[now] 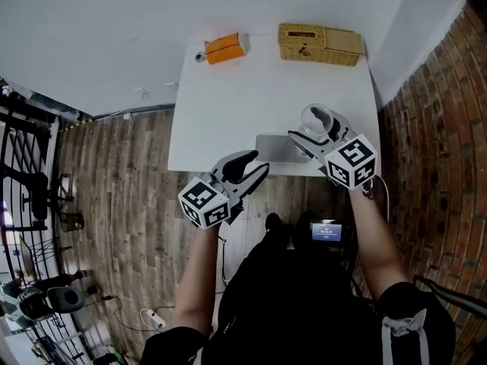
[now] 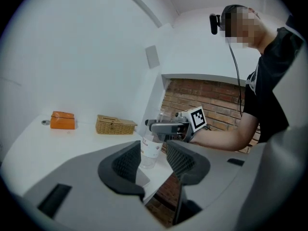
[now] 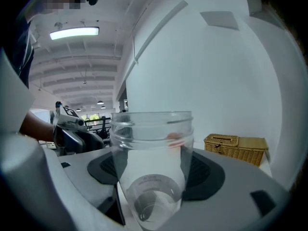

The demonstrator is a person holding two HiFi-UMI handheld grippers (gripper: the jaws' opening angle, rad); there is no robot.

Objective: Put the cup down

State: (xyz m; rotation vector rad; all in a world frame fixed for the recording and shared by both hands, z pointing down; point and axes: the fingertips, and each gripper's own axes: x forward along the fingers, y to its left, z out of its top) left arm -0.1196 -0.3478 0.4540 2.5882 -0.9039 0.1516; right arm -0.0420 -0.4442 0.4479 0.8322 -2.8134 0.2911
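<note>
A clear plastic cup (image 1: 316, 118) stands upright between the pads of my right gripper (image 1: 313, 126), which is shut on it near the front right of the white table (image 1: 228, 112). In the right gripper view the cup (image 3: 151, 162) fills the gap of the right gripper (image 3: 151, 174), touching both pads. From the left gripper view the cup (image 2: 149, 150) hangs low by the table edge; contact with the table cannot be told. My left gripper (image 1: 257, 162) is open and empty at the table's front edge, left of the cup, and the left gripper (image 2: 151, 160) points toward it.
A flat grey mat (image 1: 275, 149) lies at the table's front edge beside the cup. At the far edge stand a wicker basket (image 1: 319, 44) and an orange box (image 1: 225, 49). A brick wall (image 1: 434, 128) runs along the right, wooden floor to the left.
</note>
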